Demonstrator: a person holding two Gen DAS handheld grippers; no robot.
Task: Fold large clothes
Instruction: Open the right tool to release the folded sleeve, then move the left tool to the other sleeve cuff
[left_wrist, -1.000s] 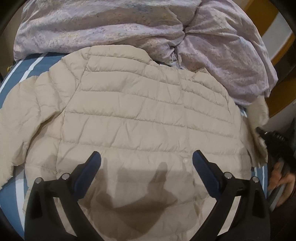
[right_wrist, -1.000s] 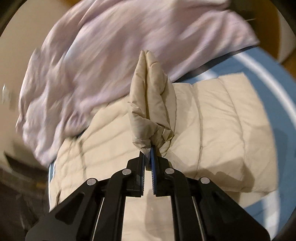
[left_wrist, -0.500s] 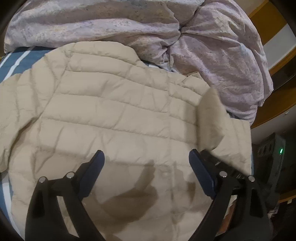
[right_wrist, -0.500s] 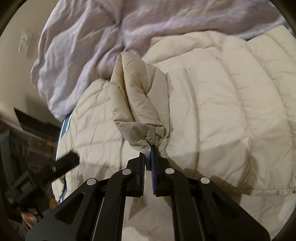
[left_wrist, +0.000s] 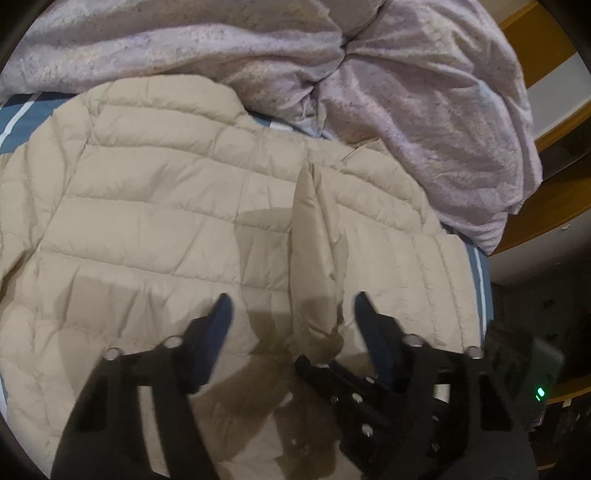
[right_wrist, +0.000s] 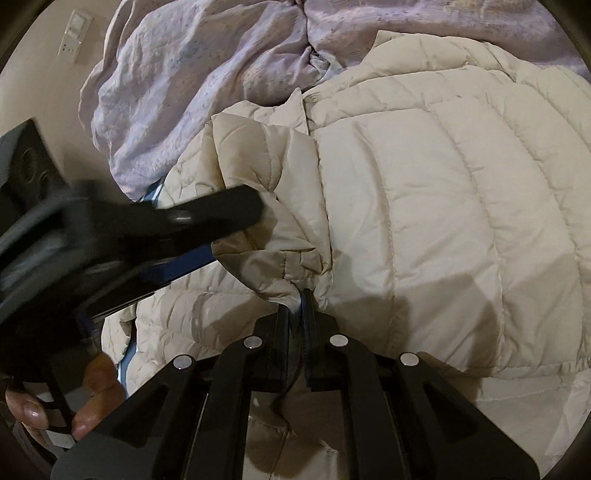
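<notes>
The right tongs (right_wrist: 295, 295) pinch the cuff of the beige quilted puffer jacket (left_wrist: 155, 206) spread on the blue striped bed (left_wrist: 29, 114); the left tongs (left_wrist: 291, 314), just narrowing, straddle that sleeve at six o'clock without pressing it.

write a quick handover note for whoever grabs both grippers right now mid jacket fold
Right gripper: shut on the cuff of the sleeve, which is folded over the beige puffer jacket.
Left gripper: open, jaws have just been closing, the sleeve between them, pads not pressing.
The jacket lies flat on the blue striped sheet, beside the lilac duvet.
Done: this sleeve is brought in over the body.
Left: lay it flat, fold the far sleeve, then probably fold the body.
</notes>
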